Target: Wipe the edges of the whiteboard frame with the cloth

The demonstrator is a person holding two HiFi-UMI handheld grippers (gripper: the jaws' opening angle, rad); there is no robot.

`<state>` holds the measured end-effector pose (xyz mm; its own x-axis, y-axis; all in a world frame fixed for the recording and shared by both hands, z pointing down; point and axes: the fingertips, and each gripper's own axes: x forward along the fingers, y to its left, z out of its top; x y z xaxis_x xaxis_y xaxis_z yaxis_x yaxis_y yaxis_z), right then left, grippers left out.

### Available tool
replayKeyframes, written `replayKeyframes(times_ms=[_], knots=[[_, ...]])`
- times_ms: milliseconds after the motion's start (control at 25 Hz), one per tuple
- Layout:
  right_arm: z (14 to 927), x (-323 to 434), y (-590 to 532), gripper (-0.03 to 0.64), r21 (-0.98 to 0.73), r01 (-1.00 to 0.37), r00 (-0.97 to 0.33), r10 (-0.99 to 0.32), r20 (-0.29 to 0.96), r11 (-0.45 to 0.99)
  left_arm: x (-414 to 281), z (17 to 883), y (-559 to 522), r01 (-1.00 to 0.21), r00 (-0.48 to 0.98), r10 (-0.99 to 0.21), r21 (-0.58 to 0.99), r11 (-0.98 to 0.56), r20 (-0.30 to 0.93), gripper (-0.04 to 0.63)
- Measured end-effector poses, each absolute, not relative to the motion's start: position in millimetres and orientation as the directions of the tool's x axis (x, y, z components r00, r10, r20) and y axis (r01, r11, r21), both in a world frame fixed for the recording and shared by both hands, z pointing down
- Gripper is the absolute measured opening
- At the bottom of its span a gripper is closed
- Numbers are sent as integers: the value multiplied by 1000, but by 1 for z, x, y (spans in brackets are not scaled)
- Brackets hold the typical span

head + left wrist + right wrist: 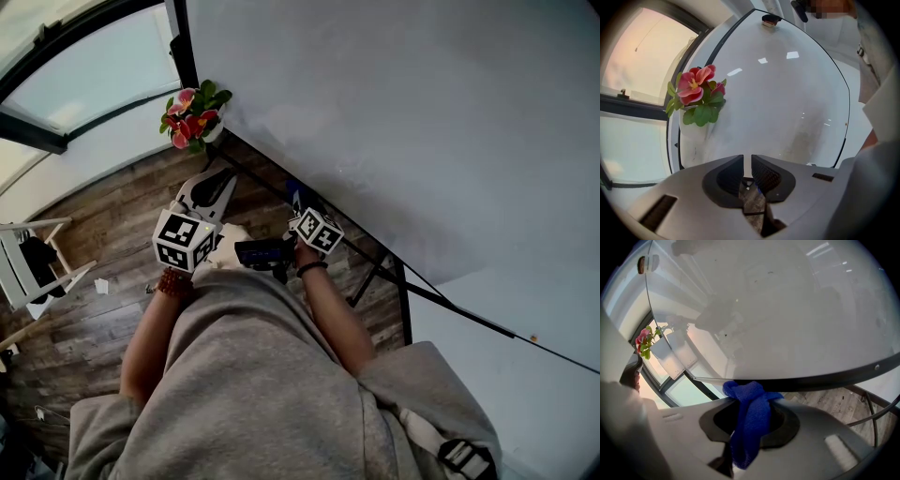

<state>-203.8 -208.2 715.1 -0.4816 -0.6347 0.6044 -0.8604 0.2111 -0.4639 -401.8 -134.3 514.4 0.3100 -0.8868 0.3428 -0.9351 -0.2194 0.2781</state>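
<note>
Along the bottom of the head view, two grey sleeves (234, 394) fill the frame and cover most of both arms. One bead bracelet (173, 281) circles the left wrist and one dark band (312, 268) the right.

Just above, at frame centre, are the two tools. The left tool (747, 161) has its jaws drawn to a thin slit with nothing between them. The right tool (752, 397) is clamped on the one blue cloth (750, 418), whose bunched top meets the dark frame (825, 378) along the lower edge of the whiteboard (394, 112). The cloth's tail hangs down over the jaws and hides their tips. A dark blue object (262, 251) between the two tools is hard to make out.

Beyond, one bunch of pink flowers (696, 96) with green leaves sits at the board's corner, left of centre. Black stand legs (380, 272) cross under the board over the wooden floor (94, 234). One white chair (28, 262) is cut off at the left edge, and a window (84, 75) fills the upper left. A small dark item (769, 19) clings to the board's far edge, too small to name.
</note>
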Motion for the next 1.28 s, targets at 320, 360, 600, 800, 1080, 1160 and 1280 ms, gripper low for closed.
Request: replayKeyframes(times_ms=[320,360,600,800,1080,1160,1280], knots=[[714,-210,-208,111,-469,-860,-477,-645,597,201,-408,516,-132,-935,322,-880,264,-238,349,58],[713,-210,-208,110,-464,-864,-470,-646,601,197,-409,515,-131,-935,321,-880,263,-237,349,58],[712,-228,-212,110,-489,-845,-500,-641,582,215,-424,515,-125,-942,297,-887,261,-210,355,58],[714,-247,-214,110,-503,-833,-521,-630,576,230,-443,516,-120,-948,268,-895,264,-178,357,58],[713,-261,-218,110,-498,-833,-527,-616,585,240,-460,520,-113,-953,226,-904,275,-128,363,58],[711,-261,-219,110,-488,-841,-517,-618,592,235,-461,519,-112,-954,222,-904,273,-124,365,58],[710,-271,-219,110,-483,-843,-514,-620,593,236,-473,522,-108,-955,209,-906,274,-110,367,58]])
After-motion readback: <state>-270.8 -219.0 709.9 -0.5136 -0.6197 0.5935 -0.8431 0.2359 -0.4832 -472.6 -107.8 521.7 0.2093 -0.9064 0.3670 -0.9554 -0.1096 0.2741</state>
